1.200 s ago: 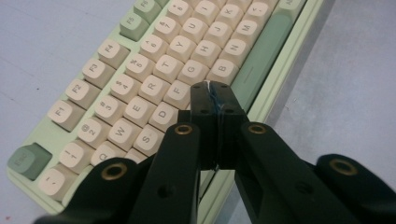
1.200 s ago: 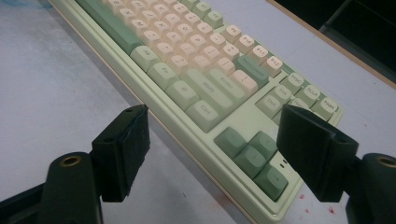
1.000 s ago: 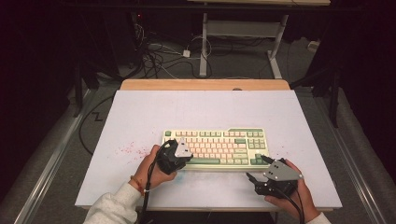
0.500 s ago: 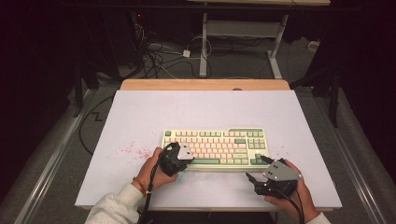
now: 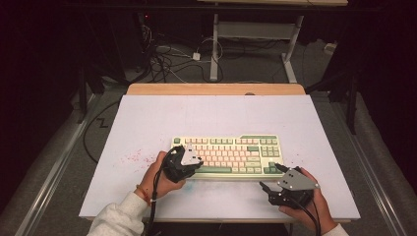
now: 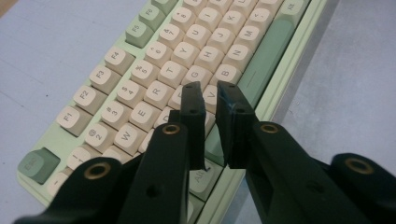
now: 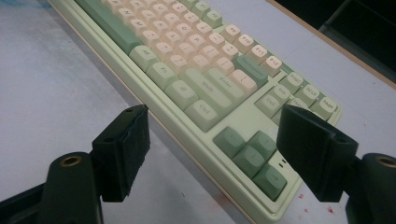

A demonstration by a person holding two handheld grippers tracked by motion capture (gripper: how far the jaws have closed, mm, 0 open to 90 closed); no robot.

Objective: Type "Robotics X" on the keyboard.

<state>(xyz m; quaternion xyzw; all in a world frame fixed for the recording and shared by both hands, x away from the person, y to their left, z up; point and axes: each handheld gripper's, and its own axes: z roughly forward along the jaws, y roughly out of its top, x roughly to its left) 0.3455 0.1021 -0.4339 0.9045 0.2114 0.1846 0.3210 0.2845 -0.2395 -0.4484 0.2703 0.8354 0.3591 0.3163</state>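
My left hand-held gripper (image 6: 209,95) hangs over the keyboard (image 5: 231,150), its 2 jaws nearly closed with a thin gap, holding nothing, tips just above the V and B keys (image 6: 226,73) beside the space bar (image 6: 268,49). My right hand-held gripper (image 7: 212,149) is spread wide and empty, the keyboard's arrow-key corner just ahead between its jaws. I judge the keyboard rigid, moderately light, its keycaps smooth and loose; I'd grip the case edge, not keys.
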